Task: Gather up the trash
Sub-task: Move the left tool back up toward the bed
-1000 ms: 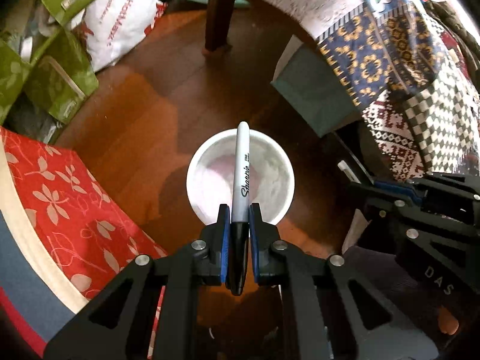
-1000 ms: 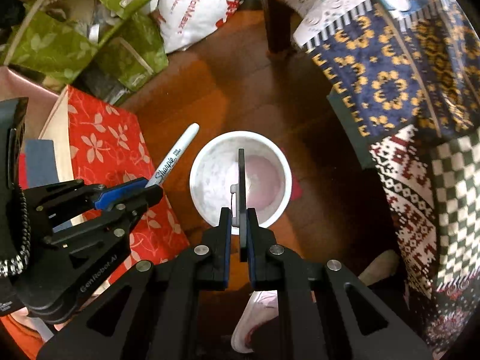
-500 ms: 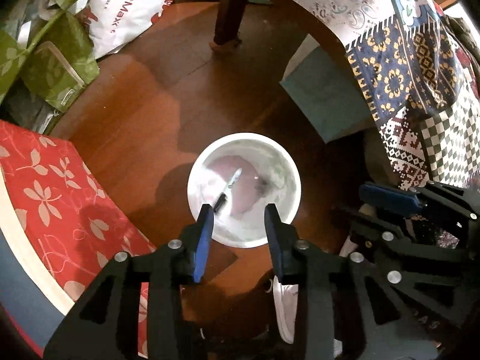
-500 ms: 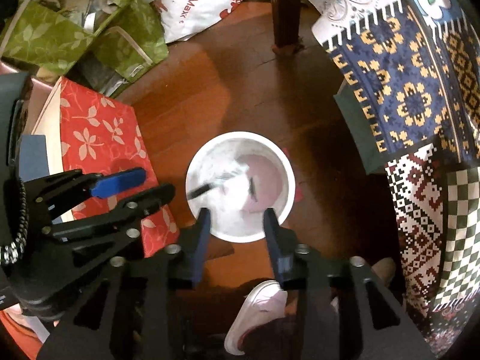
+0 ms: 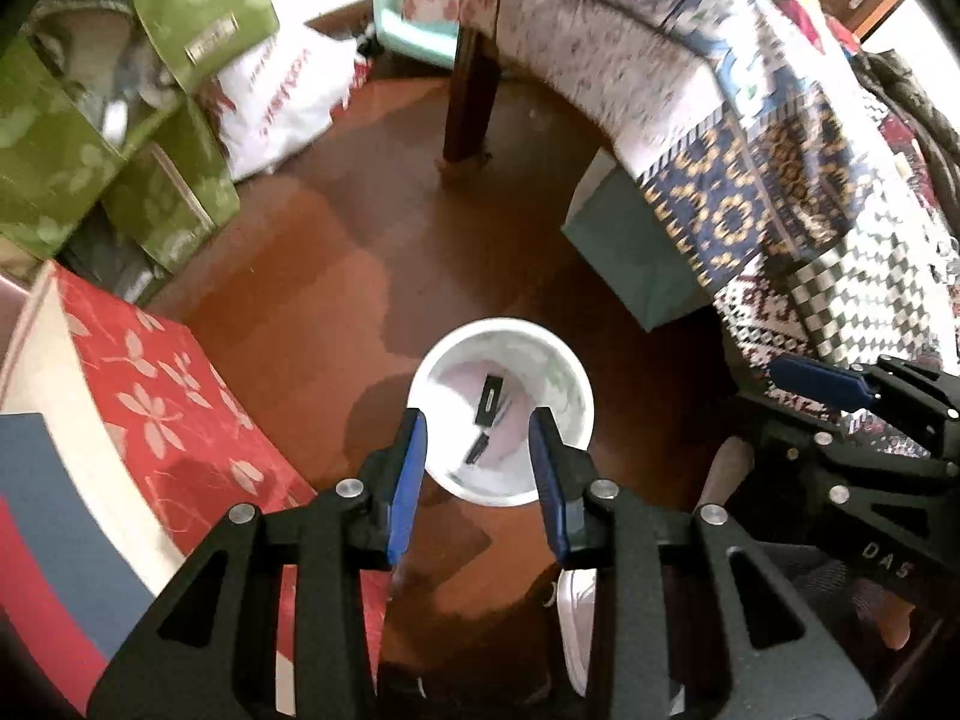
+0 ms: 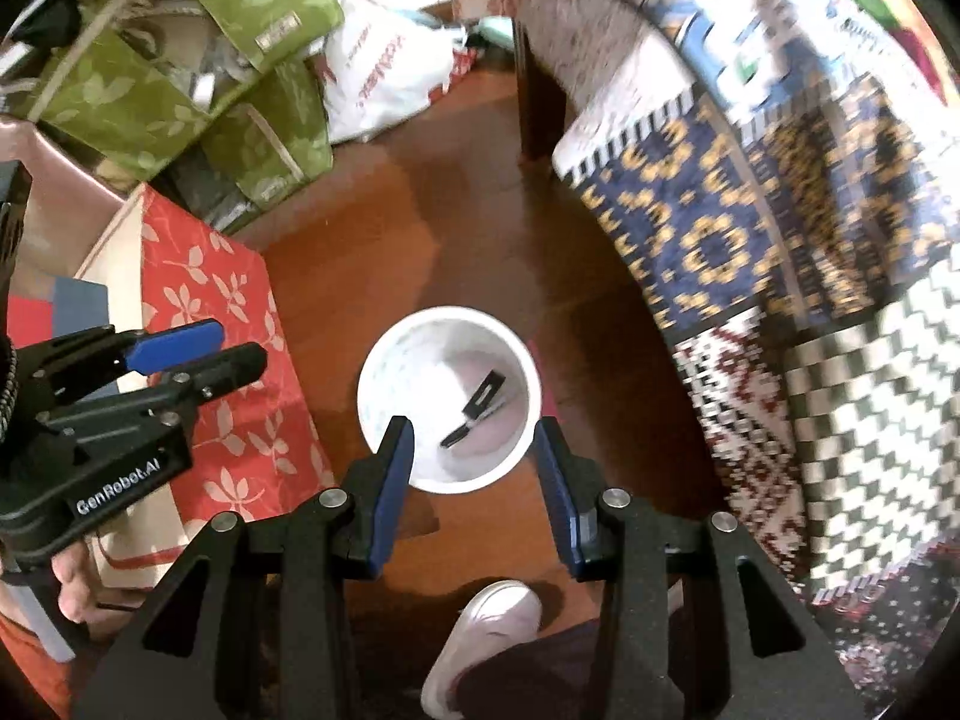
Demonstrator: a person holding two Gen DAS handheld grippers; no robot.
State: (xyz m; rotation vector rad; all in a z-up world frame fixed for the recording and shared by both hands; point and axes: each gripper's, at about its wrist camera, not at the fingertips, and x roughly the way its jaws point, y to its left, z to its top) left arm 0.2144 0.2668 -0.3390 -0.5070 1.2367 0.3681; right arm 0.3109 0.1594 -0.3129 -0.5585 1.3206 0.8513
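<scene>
My left tongs (image 5: 478, 468) stand apart, nothing between the blue pads. My right tongs (image 6: 474, 468) likewise, jaws apart and empty. Both point down over the white bin (image 6: 384, 360) on the brown wood floor (image 5: 336, 252). Inside the bin lie a black flat piece (image 6: 485, 394) and a dark pen (image 5: 477, 450). Red flowered box (image 5: 174, 396) beside the bin; patterned cloth (image 6: 750, 228) on the other side.
</scene>
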